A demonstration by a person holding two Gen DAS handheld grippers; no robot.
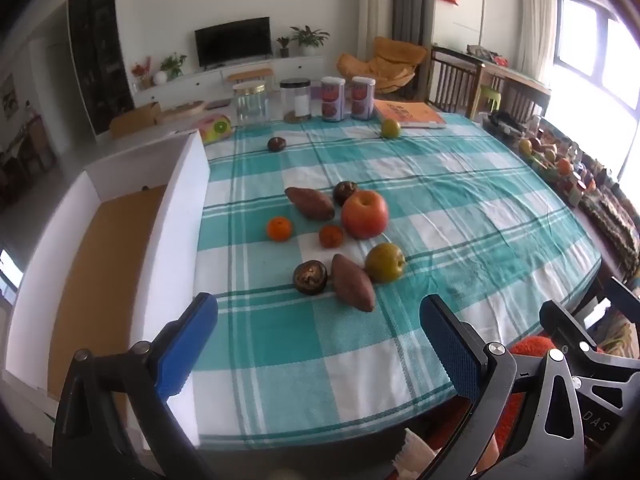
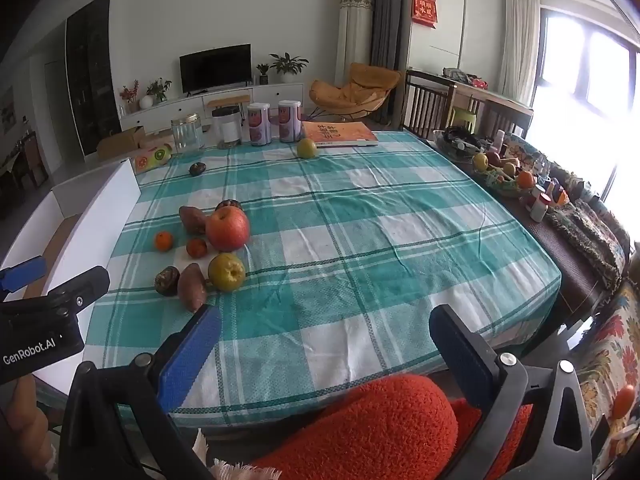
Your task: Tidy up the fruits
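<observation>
A cluster of produce lies on the teal checked tablecloth point(image 1: 460, 208): a red apple point(image 1: 364, 213), two small oranges point(image 1: 279, 228) point(image 1: 331, 236), a green-yellow pear point(image 1: 384, 262), two sweet potatoes point(image 1: 353, 288) point(image 1: 309, 203) and dark round fruits point(image 1: 310, 277). The same apple point(image 2: 227, 228) and pear point(image 2: 226, 272) show in the right wrist view. My left gripper point(image 1: 318, 338) hangs open above the table's near edge, empty. My right gripper point(image 2: 324, 350) is open too, over the near edge. A white box point(image 1: 132, 220) with a brown floor stands to the left.
Another pear point(image 1: 390, 128) and a dark fruit point(image 1: 276, 144) lie farther back. Jars point(image 1: 251, 104), two cans point(image 1: 333, 99) and an orange book point(image 1: 408, 113) line the far edge. A fruit basket and bottles point(image 2: 516, 180) crowd the right side. A red fuzzy sleeve point(image 2: 372, 428) lies below.
</observation>
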